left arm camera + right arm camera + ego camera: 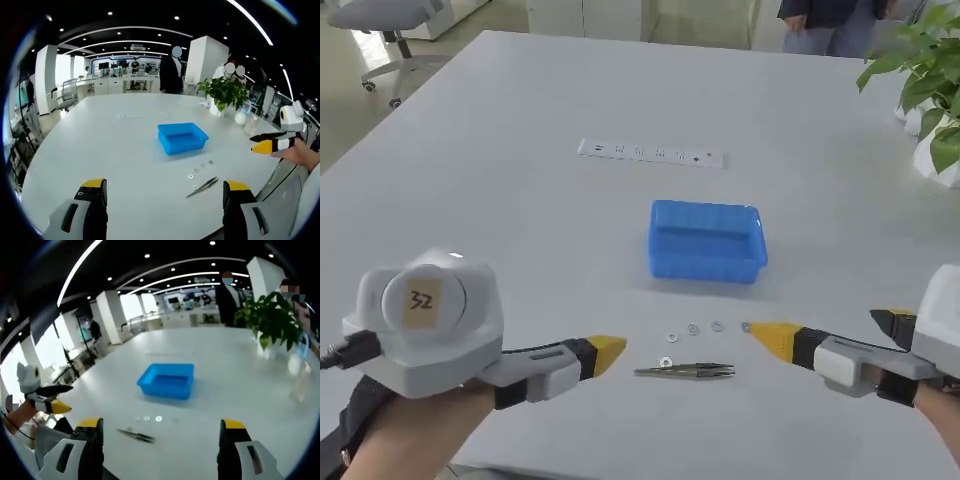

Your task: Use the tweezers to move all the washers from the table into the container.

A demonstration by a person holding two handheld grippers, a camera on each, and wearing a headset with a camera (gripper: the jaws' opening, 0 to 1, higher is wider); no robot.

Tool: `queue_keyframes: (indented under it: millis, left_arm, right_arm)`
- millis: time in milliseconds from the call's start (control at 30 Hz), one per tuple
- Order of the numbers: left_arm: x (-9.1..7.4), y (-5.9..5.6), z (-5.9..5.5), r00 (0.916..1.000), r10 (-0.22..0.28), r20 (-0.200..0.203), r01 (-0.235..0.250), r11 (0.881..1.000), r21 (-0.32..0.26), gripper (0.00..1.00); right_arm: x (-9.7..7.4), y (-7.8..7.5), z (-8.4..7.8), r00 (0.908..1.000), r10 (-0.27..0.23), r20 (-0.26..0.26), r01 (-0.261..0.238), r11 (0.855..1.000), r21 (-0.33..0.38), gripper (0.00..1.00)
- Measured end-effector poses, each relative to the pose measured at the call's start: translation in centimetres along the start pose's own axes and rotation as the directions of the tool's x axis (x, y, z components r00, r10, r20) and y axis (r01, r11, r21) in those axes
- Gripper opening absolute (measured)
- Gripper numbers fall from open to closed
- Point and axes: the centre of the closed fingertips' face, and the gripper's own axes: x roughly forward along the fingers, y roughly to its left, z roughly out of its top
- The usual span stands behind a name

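- Head view: bright, even overhead light. Pale table (500, 200), no hard glare. Soft short shadow under blue container (706, 240).
- Gripper views: heavy fisheye bend twd edges. Ceiling light strips (125, 29) curve, bright vs dark ceiling.
- Right gripper view: windows (46, 349) blown out at left. Tweezers (136, 435) blurred.

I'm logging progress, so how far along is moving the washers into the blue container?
Done: nothing; the blue rectangular plastic container looks empty. In hand: nothing; the left claw and right claw are open, the thin silver metal tweezers lying untouched on the grey table. Left: everything; about five small silver metal washers sit on the table near the tweezers.
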Motion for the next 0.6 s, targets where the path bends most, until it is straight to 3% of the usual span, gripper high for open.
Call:
queue_keyframes:
  millis: [600]
  left_arm:
    - [0.3, -1.2, -1.0, 0.9981, -0.044, -0.043, 0.045, 0.999, 0.014, 0.95]
  right_arm:
    - [0.4, 0.2, -0.7, 0.9998, 0.011, -0.019, -0.011, 1.000, 0.007, 0.94]
